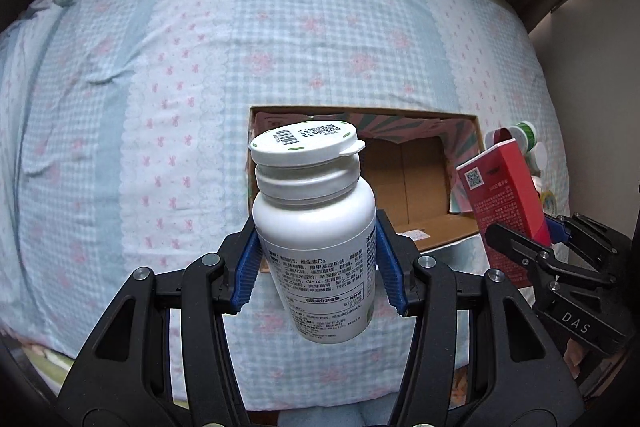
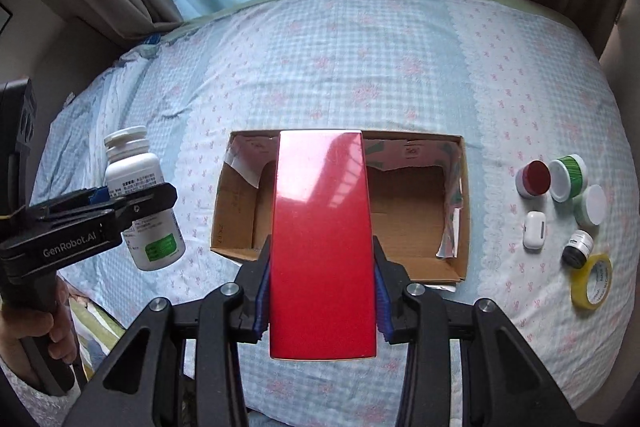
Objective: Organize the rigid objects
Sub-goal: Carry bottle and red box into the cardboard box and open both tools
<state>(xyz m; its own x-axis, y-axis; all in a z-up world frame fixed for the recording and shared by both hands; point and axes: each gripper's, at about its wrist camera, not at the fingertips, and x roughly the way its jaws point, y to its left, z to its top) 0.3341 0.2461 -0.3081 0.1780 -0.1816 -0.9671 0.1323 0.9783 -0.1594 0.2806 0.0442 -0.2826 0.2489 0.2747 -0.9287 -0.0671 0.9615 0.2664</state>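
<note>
Both loads mid-carry: left claw [image 1: 316, 267] clamped on pill bottle [image 1: 316, 223], right claw [image 2: 322, 291] on red box [image 2: 322, 227]; cardboard box [image 2: 466, 211] empty, six items right unsorted

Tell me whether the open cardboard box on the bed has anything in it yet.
Empty, as far as shown: the brown cardboard box shows bare floor in both views, though the red carton held in front hides its middle.

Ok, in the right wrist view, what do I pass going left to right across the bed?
White pill bottle in the left gripper → red box in the right gripper, in front of the open cardboard box → white earbud case → yellow tape roll.
</note>
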